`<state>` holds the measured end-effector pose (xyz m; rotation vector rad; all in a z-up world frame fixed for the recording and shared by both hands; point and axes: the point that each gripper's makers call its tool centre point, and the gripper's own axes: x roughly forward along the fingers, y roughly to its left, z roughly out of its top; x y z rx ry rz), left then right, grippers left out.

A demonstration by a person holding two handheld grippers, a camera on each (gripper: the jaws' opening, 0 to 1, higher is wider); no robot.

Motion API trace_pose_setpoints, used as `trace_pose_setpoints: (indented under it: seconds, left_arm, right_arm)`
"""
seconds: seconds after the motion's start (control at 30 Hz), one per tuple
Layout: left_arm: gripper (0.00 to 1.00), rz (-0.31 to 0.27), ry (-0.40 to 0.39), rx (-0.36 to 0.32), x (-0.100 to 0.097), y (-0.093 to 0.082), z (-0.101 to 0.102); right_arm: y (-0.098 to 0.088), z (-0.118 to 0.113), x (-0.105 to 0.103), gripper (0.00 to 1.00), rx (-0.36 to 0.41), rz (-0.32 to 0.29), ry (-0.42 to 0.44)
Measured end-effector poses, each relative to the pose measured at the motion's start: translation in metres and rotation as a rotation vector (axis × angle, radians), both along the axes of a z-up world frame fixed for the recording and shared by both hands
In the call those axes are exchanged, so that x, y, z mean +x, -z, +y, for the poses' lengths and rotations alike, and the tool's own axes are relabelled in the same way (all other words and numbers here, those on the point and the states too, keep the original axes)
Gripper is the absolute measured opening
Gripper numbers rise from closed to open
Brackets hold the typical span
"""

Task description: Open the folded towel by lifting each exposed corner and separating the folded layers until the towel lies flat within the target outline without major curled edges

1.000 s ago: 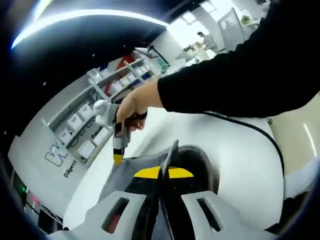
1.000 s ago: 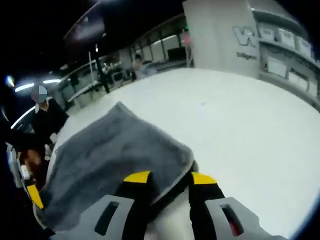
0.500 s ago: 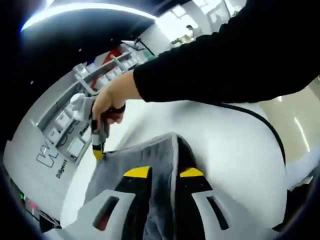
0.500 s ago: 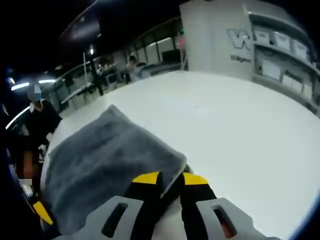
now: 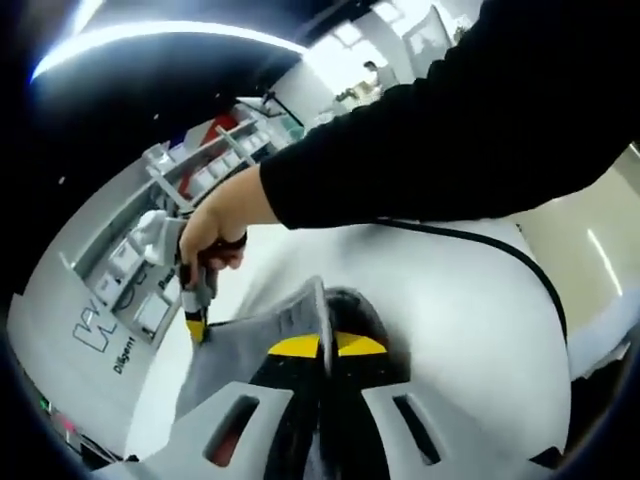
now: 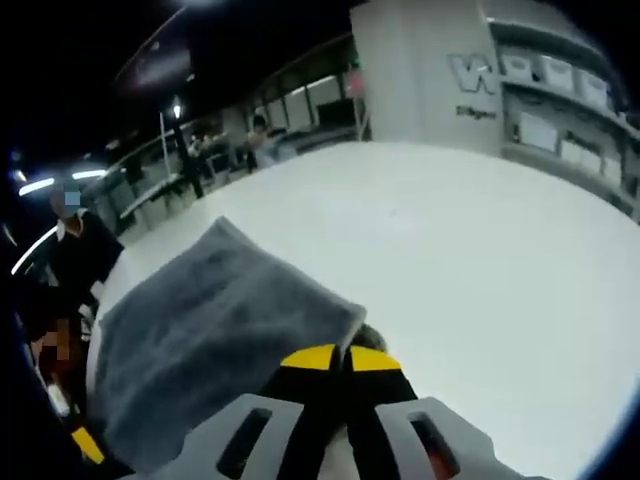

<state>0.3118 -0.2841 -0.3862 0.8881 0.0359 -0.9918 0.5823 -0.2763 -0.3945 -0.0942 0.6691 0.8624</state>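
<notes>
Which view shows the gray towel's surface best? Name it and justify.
The right gripper view: the towel spreads broadly across the white table. The left gripper view gives just a raised edge of it between the jaws of the left gripper.

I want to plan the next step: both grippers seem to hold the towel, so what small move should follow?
Probably lift both corners and draw them apart: the left gripper and right gripper are each shut on the gray towel, which is still layered on the white table.
</notes>
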Motion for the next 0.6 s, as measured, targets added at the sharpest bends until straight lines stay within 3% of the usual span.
trace_pose_setpoints:
  seconds: [0.27,0.33,0.37,0.43,0.6]
  left_arm:
    - [0.01,0.069,-0.013,-0.056,-0.001,-0.013,0.015]
    - [0.01,0.081,-0.01,-0.073,-0.001,-0.015,0.021]
    - [0.01,0.084,-0.005,-0.084,-0.001,-0.017,0.023]
    - [0.01,0.077,0.005,-0.095,-0.001,-0.019,0.027]
    - [0.01,0.093,0.019,-0.141,0.0,-0.027,0.041]
  right_arm:
    - [-0.005,0.006,-0.002,0.0,-0.001,-0.018,0.033]
    - [-0.003,0.014,-0.004,0.0,0.0,0.006,0.039]
    - [0.004,0.011,-0.004,0.0,-0.047,0.029,0.038]
    - [0.009,0.005,0.0,0.0,-0.136,0.011,0.057]
    - [-0.001,0.01,0.0,0.0,-0.122,0.045,0.09]
